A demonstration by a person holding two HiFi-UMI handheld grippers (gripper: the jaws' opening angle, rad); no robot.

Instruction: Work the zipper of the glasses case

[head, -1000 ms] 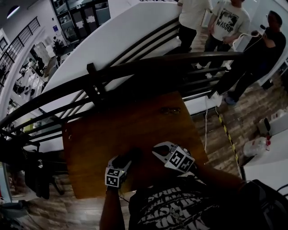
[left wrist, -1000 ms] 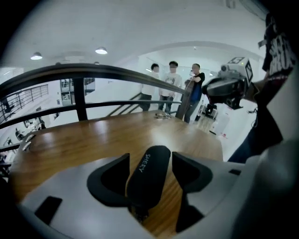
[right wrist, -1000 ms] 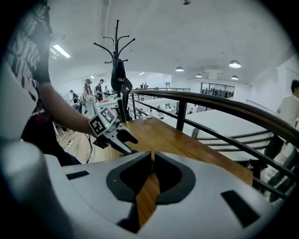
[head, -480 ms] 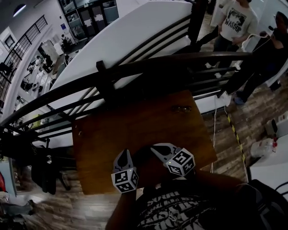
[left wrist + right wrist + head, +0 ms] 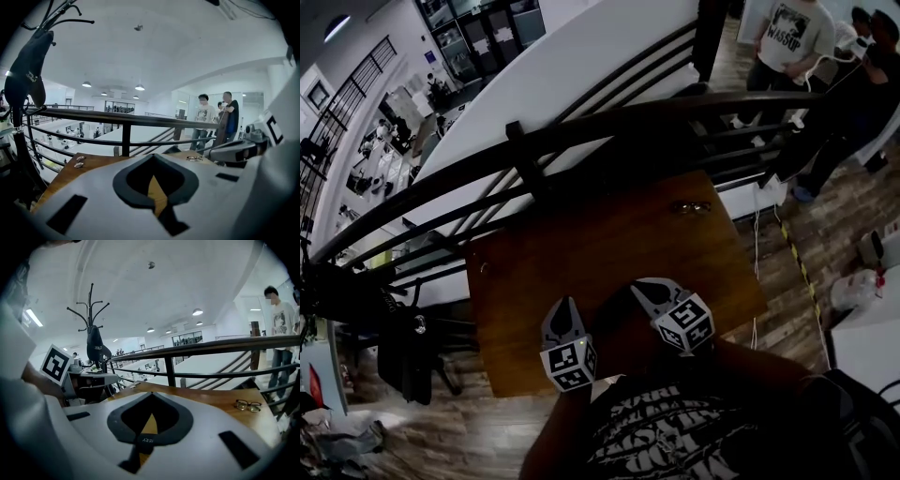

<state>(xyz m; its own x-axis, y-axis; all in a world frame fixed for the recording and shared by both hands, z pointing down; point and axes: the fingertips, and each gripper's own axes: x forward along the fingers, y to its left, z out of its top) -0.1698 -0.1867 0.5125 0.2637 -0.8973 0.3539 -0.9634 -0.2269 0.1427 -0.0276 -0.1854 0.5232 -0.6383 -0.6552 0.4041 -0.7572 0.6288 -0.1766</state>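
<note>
No glasses case shows clearly in any view. In the head view my left gripper (image 5: pixel 562 306) and right gripper (image 5: pixel 639 287) hover side by side over the near edge of the wooden table (image 5: pixel 581 246), both pointing away from me. The left gripper (image 5: pixel 152 158) is shut, with only bare wood showing through its opening. The right gripper (image 5: pixel 151 395) is shut too. A small dark tab with letters (image 5: pixel 146 439) sits at the seam of its jaws; I cannot tell what it belongs to. A pair of glasses (image 5: pixel 692 207) lies at the table's far right.
A dark metal railing (image 5: pixel 581 141) runs just beyond the table's far edge. A coat rack (image 5: pixel 93 341) with a dark bag stands to the left. Two small items (image 5: pixel 78 161) lie at the table's far left corner. People (image 5: pixel 797 37) stand beyond the railing, to the right.
The left gripper's jaws have gone from open to shut, and it has turned and moved a little right. A dark object seen between the grippers a second ago no longer shows.
</note>
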